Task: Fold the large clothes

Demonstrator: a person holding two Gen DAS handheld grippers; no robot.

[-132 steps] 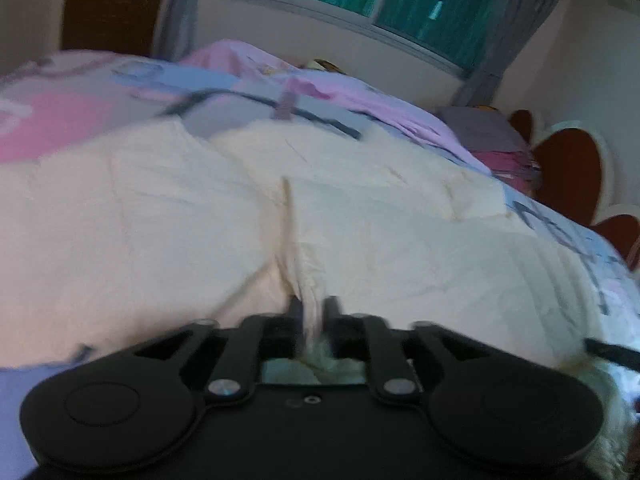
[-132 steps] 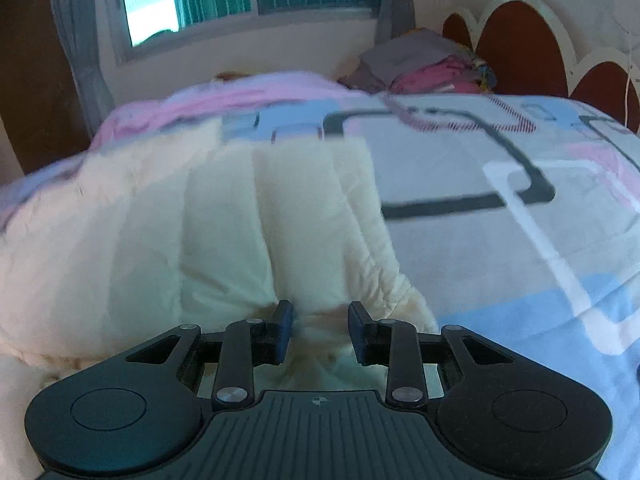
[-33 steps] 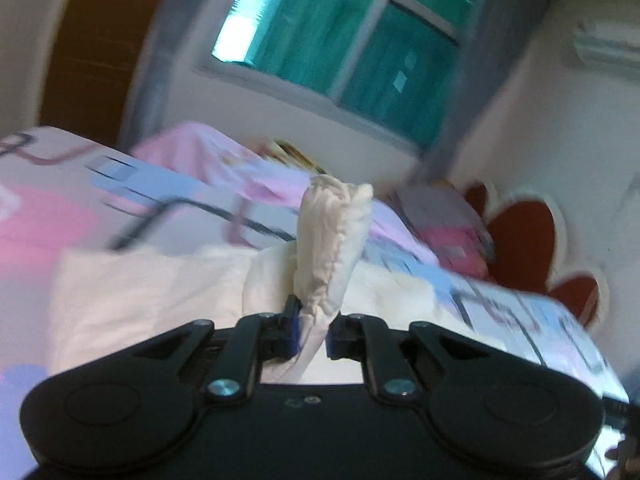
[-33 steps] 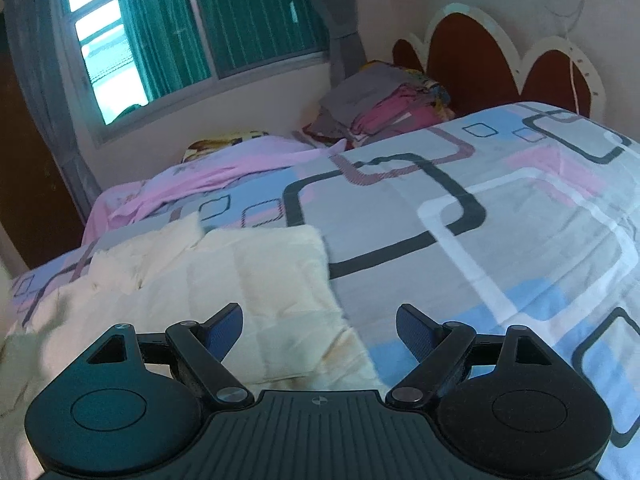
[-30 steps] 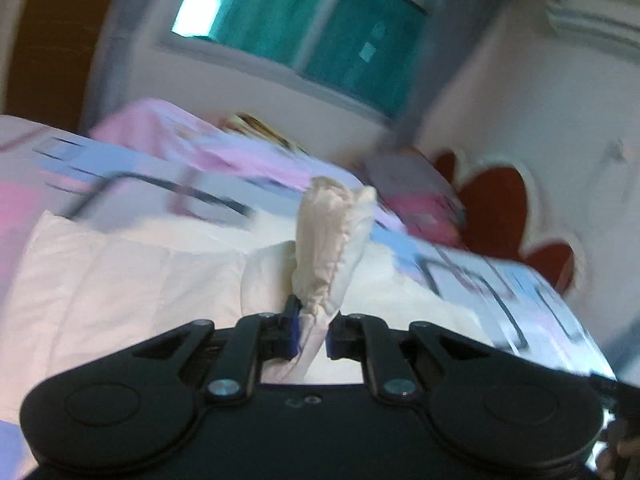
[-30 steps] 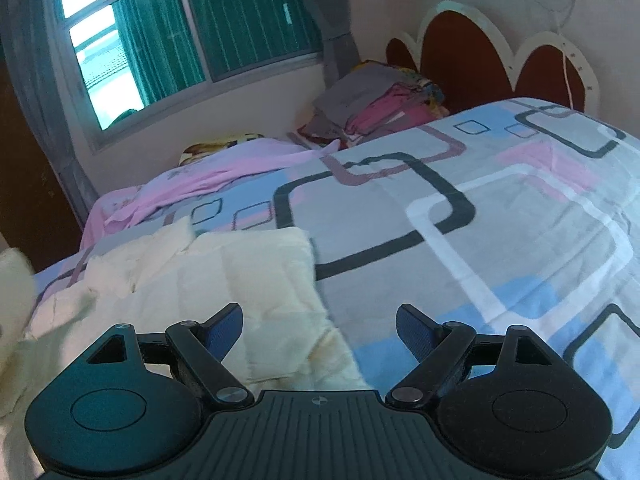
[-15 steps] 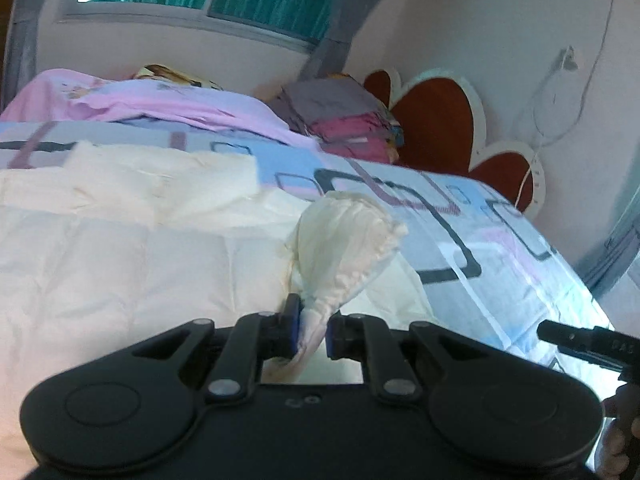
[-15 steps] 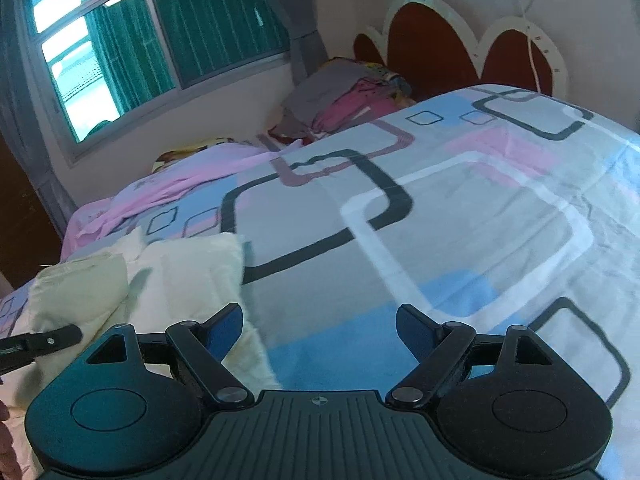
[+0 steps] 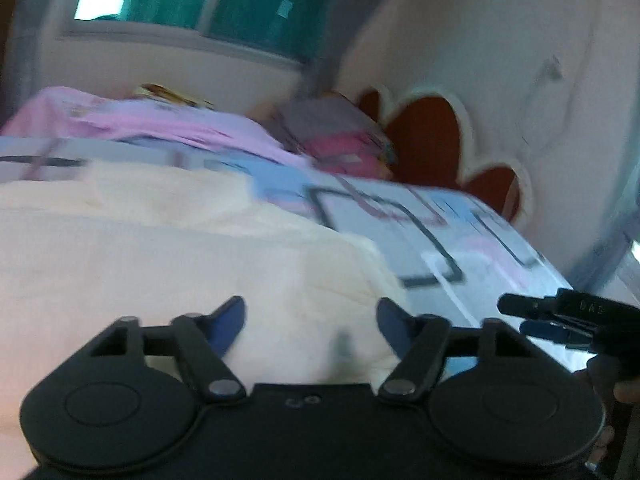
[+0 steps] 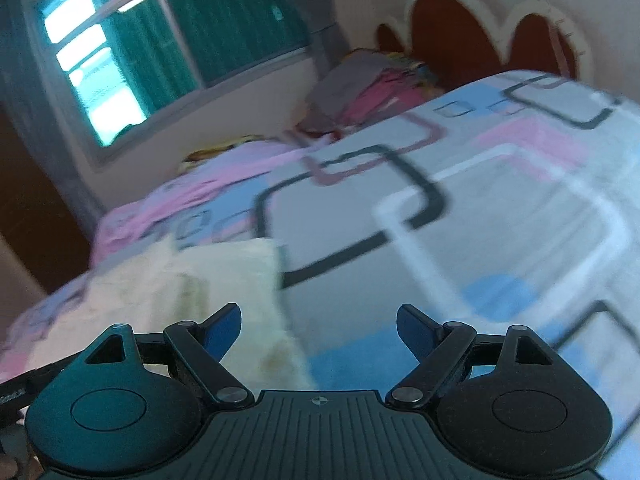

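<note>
A large cream quilted garment [image 9: 168, 256] lies spread on the bed, filling the left and middle of the left wrist view. My left gripper [image 9: 312, 316] is open and empty just above its near right part. The garment's right edge also shows in the right wrist view [image 10: 200, 280] at the lower left. My right gripper [image 10: 319, 328] is open and empty, over the bedsheet just right of that edge. The right gripper's fingers also show at the right edge of the left wrist view [image 9: 560, 316].
The bed has a patterned sheet [image 10: 500, 208] in grey, blue and pink. A pink blanket [image 9: 160, 120] and a pile of folded clothes [image 10: 372, 84] lie at the far side. A red scalloped headboard [image 9: 432, 148] and a window [image 10: 160, 40] stand behind.
My left gripper has opened and let go of the bunched cream fabric, which now lies flat on the bed. My right gripper stays open and has shifted slightly.
</note>
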